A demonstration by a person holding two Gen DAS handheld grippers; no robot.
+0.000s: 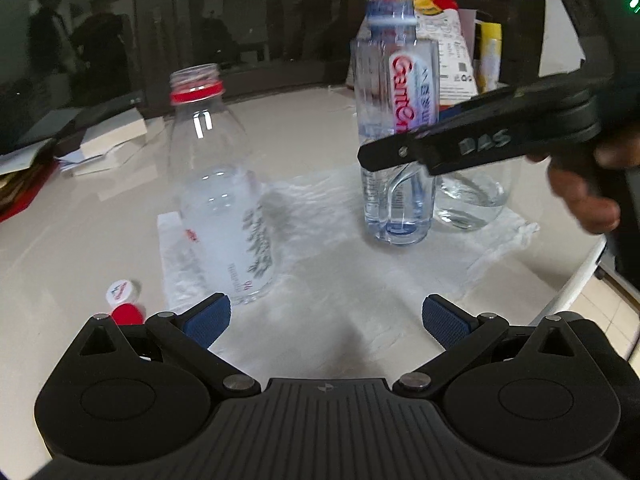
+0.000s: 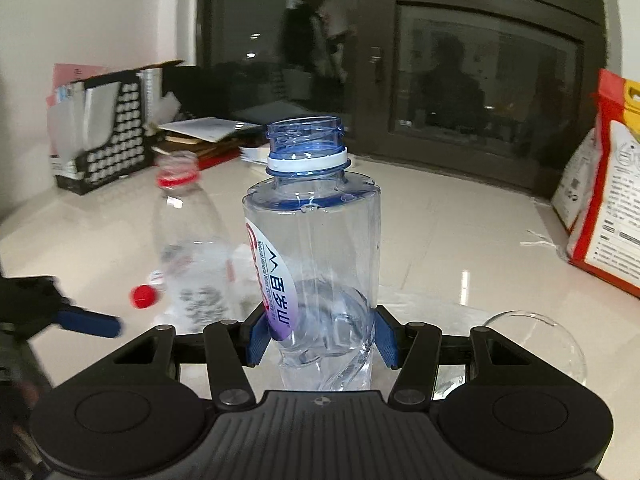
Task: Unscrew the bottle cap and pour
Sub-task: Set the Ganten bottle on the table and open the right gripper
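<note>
A clear blue-tinted bottle (image 2: 316,264) with a red and white label stands uncapped and upright on the table. My right gripper (image 2: 322,338) is shut on its lower body, a blue pad on each side. In the left wrist view the same bottle (image 1: 394,128) stands at the right on a white cloth (image 1: 340,240), with the right gripper's arm across it. A second uncapped bottle with a red neck ring (image 1: 216,184) stands at the left. My left gripper (image 1: 326,320) is open and empty, low in front of the cloth. A glass bowl (image 1: 470,200) with some water sits behind the gripped bottle.
A red cap (image 1: 128,314) and a white cap (image 1: 122,290) lie on the table at the left. A red and yellow bag (image 2: 612,200) stands at the right. Papers and a black file holder (image 2: 104,148) sit at the back left. The table edge (image 1: 576,280) is at the right.
</note>
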